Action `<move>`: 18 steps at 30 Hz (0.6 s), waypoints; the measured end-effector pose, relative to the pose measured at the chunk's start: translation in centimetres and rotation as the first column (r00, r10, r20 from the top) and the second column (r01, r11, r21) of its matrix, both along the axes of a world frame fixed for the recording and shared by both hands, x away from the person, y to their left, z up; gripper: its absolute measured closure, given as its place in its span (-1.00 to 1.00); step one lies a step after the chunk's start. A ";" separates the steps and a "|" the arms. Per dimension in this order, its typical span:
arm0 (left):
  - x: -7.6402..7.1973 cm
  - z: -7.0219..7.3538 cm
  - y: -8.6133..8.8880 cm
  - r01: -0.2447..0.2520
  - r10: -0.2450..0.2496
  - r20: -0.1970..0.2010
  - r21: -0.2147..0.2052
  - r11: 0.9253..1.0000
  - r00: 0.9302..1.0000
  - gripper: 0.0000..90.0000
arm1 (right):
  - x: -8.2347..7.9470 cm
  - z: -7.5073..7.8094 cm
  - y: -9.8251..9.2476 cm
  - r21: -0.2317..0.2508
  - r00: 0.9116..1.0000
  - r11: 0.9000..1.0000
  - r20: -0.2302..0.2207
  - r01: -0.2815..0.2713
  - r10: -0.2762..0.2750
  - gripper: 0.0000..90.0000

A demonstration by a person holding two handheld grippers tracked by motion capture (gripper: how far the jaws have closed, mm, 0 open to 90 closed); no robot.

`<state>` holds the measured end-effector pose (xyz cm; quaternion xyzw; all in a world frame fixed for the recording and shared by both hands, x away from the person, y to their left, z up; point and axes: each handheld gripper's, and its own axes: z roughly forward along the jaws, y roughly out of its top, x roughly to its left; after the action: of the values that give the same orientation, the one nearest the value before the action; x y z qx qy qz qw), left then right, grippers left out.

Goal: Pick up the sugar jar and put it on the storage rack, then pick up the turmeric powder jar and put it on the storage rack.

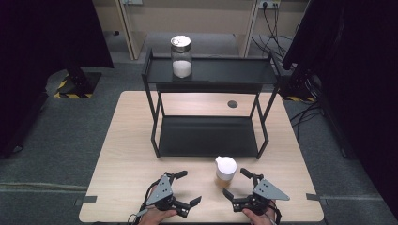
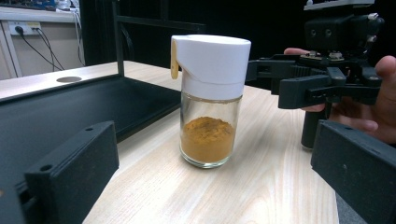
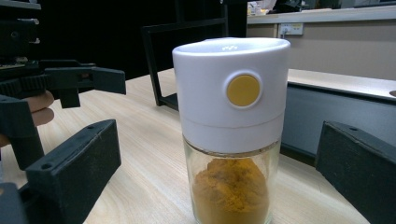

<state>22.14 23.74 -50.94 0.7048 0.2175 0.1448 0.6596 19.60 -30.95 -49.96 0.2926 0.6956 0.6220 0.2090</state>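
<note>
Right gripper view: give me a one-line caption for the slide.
White-capped glass spice jar of orange-brown powder stands on the wooden table between the right gripper's open jaws, untouched.

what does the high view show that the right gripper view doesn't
High view alone: a metal-lidded jar of white powder on the black rack's top shelf, and the right gripper, jaws open. Right gripper view alone: a round yellow button on the white cap. Both: the spice jar of orange powder, the wooden table and the open left gripper.
</note>
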 end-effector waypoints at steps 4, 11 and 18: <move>-0.1 0.1 0.1 -0.010 0.010 0.003 -0.002 1.000 1.000 -1.00 | 0.0 0.0 0.0 0.002 1.000 1.000 -0.003 0.001 -0.001 -0.99; 0.0 0.0 0.1 -0.010 0.010 -0.008 -0.002 1.000 1.000 -1.00 | 0.0 0.0 -0.1 0.003 1.000 1.000 0.001 0.003 -0.003 -0.99; 0.0 0.0 0.1 -0.011 0.011 -0.002 -0.001 1.000 1.000 -1.00 | 0.0 0.1 0.0 -0.006 1.000 1.000 0.006 0.009 -0.009 -0.99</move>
<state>22.13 23.87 -50.91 0.7033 0.2223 0.1475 0.6589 19.58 -30.95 -49.86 0.2931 0.6956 0.6199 0.2146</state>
